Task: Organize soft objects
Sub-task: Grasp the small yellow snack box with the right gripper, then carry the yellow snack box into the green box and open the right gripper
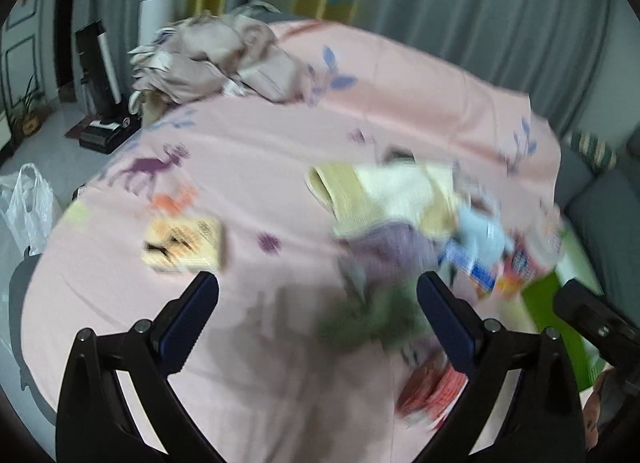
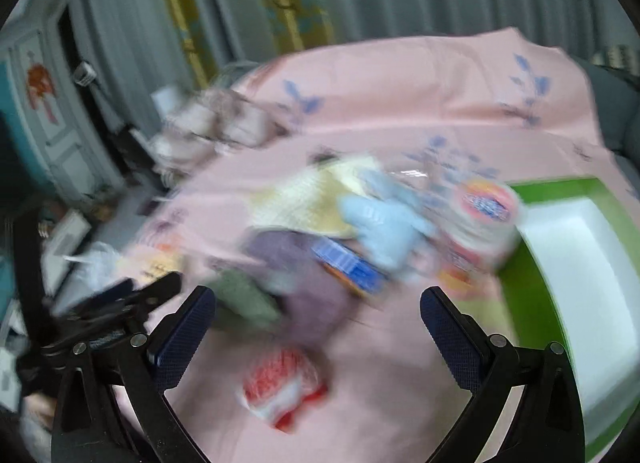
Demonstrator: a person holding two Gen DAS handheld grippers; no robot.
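Note:
Both views are motion-blurred. A pile of soft things lies on the pink sheet: a yellow-cream cloth (image 1: 376, 195) (image 2: 308, 199), a light blue item (image 1: 480, 239) (image 2: 380, 231), a purple cloth (image 1: 392, 247) (image 2: 304, 279) and a dark green cloth (image 1: 368, 319) (image 2: 244, 295). My left gripper (image 1: 318, 295) is open and empty, hovering just before the green cloth. My right gripper (image 2: 318, 309) is open and empty above the purple cloth. Each gripper shows at the edge of the other's view.
A green box with a white inside (image 2: 568, 247) (image 1: 556, 315) stands at the right. Snack packets lie about: red-white (image 2: 284, 387) (image 1: 432, 387), blue-orange (image 2: 352, 267), a round tub (image 2: 484, 219). A yellow box (image 1: 184, 243) lies left. Crumpled beige bedding (image 1: 216, 59) sits far left.

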